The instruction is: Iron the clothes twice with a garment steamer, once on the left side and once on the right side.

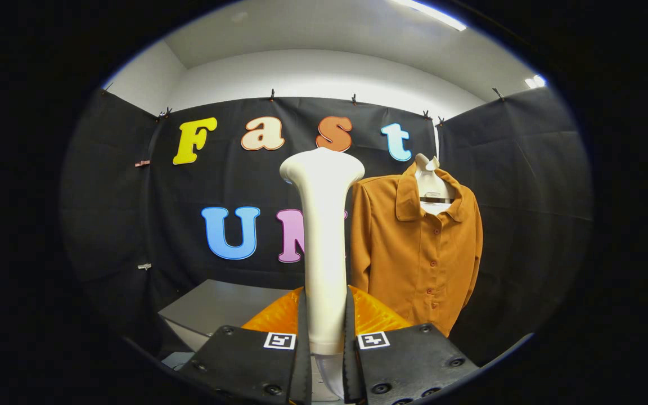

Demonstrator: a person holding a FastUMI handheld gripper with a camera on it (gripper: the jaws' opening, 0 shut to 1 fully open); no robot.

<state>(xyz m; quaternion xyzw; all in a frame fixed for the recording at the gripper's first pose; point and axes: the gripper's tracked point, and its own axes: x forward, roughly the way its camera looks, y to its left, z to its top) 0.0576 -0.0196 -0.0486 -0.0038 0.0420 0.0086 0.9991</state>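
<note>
Your claw [324,337] sits at the bottom centre of the frame, both fingers [302,343] pressed against the lower shaft of the white garment steamer [324,247], one on each side. The claw is pinching the steamer by its handle.

The steamer stands upright between the fingers and rises to mid-frame. Its widened head [322,169] is at the top, just left of the garment's shoulder in the picture. Which way the steam face points cannot be told from this angle.

The clothes to be ironed are an orange-brown shirt [417,253], right of centre in the frame, beyond the fingers. It hangs on a white hanger [431,188] in front of the black booth cloth, facing you, collar open, buttons [432,263] running down the front, sleeves hanging straight at the sides. The steamer's shaft overlaps the shirt's left edge in the picture; whether the head touches the fabric cannot be told.

An orange ribbed surface [377,315] shows just behind the fingers on both sides of the steamer's shaft. A grey tabletop [217,306] lies at lower left, left of the steamer and below the cloth wall.
</note>
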